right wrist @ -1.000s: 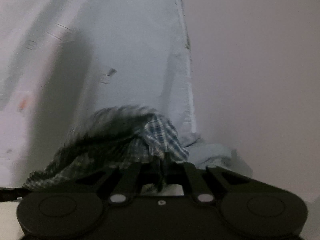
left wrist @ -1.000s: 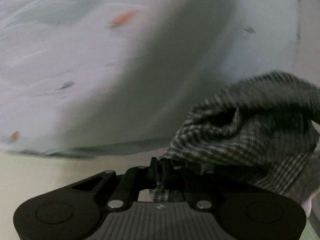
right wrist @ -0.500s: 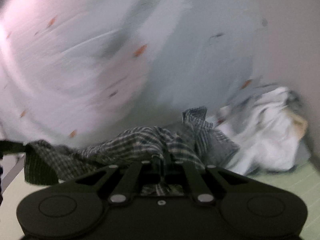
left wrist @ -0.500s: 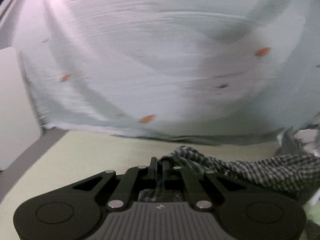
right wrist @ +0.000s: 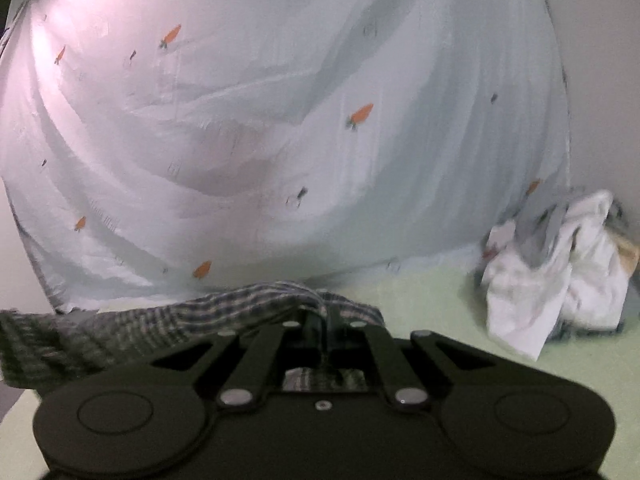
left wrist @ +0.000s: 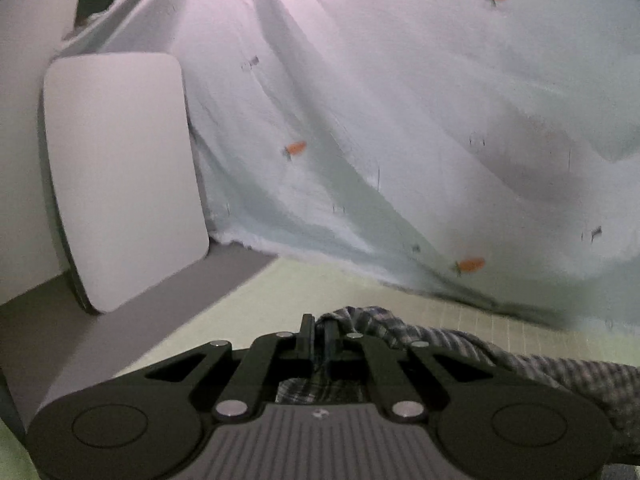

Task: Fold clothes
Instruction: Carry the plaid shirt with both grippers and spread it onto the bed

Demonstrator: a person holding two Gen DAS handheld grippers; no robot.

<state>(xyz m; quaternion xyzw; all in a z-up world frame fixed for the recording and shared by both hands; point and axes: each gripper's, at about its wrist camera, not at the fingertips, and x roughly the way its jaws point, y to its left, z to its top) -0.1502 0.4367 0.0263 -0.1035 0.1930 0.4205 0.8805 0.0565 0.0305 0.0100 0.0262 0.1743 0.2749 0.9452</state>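
Across the upper part of both frames hangs a pale sheet (right wrist: 280, 140) printed with small carrots, above a light green surface (right wrist: 420, 300). At lower centre, a checked garment (left wrist: 540, 364) trails right from the left gripper (left wrist: 319, 332), whose jaws are clamped on its edge. It spreads left from the right gripper (right wrist: 323, 332), likewise clamped. White crumpled clothes (right wrist: 560, 272) lie at right.

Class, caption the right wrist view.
Right tongs shut on checked cloth, white clothes pile beyond.
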